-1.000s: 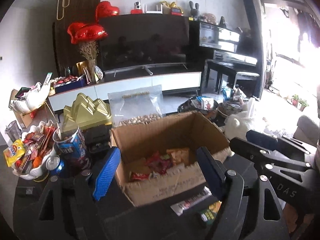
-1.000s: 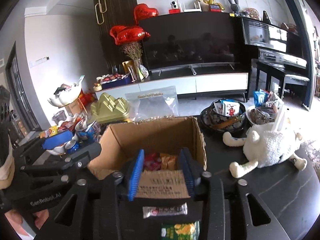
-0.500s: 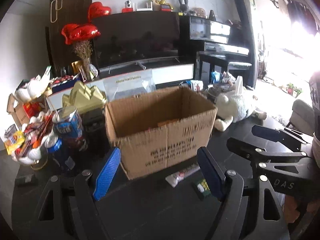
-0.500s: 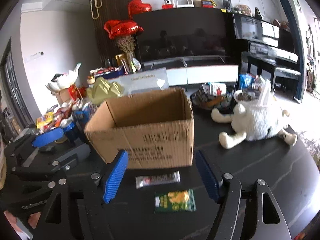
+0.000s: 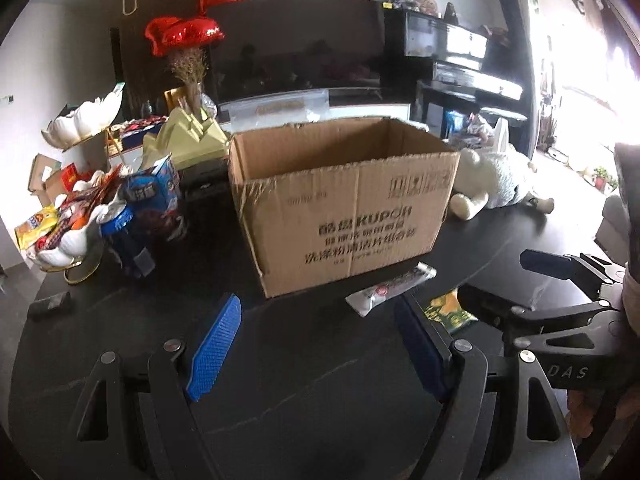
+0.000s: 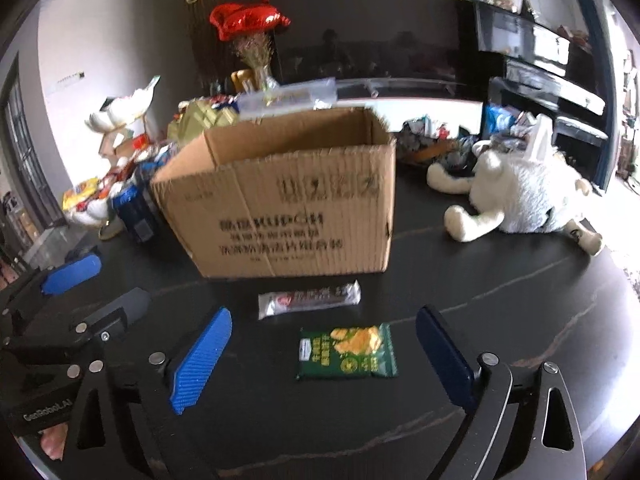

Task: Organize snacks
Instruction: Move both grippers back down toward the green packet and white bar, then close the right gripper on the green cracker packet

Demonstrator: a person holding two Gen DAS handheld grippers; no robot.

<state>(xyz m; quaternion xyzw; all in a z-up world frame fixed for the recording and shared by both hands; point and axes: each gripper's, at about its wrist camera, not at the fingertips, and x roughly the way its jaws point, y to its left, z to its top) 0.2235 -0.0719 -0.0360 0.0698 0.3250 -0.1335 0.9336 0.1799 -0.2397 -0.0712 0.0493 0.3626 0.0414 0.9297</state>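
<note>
Before the box (image 6: 288,204), green packet (image 6: 346,353) lies between the right gripper's (image 6: 320,360) spread fingers (image 6: 200,360); lower squarely, then pinch.

Matt corrugated cardboard box (image 6: 288,204), glossy foil snack packet (image 6: 346,353), polished black tabletop (image 6: 500,320).

I see a white stuffed toy (image 6: 524,196) lying on the dark table (image 6: 500,320), red heart balloons (image 6: 248,20) and a television (image 5: 296,52) behind.
</note>
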